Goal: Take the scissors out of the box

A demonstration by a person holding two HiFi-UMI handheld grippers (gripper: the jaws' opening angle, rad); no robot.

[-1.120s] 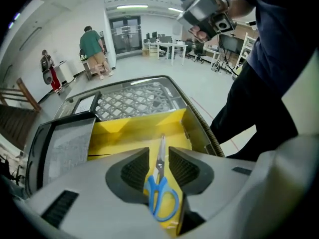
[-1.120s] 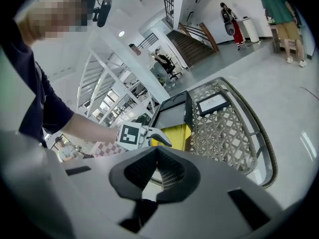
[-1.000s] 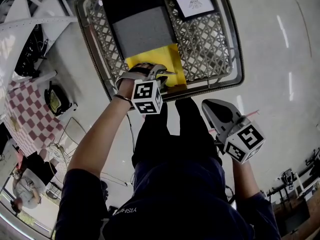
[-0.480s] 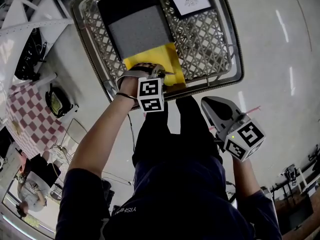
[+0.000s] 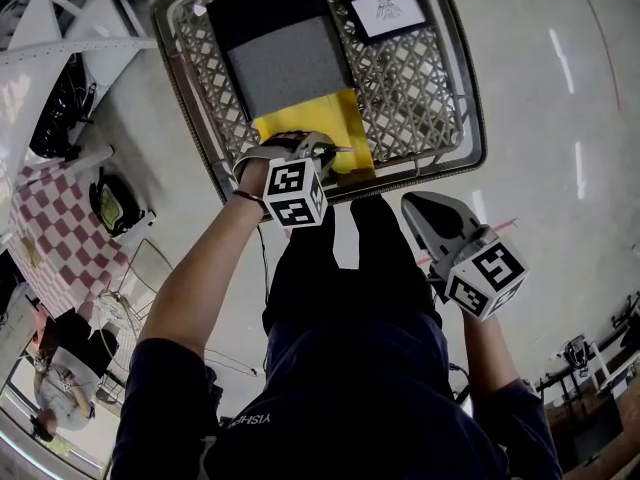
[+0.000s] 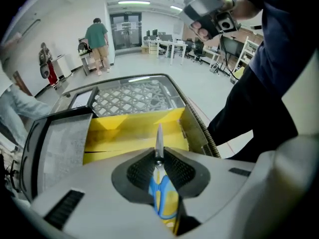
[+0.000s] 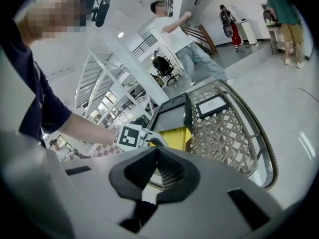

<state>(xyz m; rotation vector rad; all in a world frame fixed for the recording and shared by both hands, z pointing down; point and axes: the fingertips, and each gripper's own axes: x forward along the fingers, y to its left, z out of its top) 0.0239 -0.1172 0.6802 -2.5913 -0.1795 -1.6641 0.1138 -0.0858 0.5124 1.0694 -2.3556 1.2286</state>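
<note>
Yellow-and-blue scissors (image 6: 164,198) sat between the left gripper's (image 6: 159,152) jaws, which had just been closing on the handles. The blade ran straight ahead along the jaws, over the open box (image 6: 124,133). The right gripper (image 7: 158,156) hung well apart, jaws together and empty.

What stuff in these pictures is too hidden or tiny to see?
Left gripper view: handle ends of the blue-and-yellow scissors are sunk between the pads of the left gripper; its jaws have just been closing on them.
Head view: near end of the yellow box, covered by that gripper.
Head view: drawing on the black-framed card, too small.
</note>
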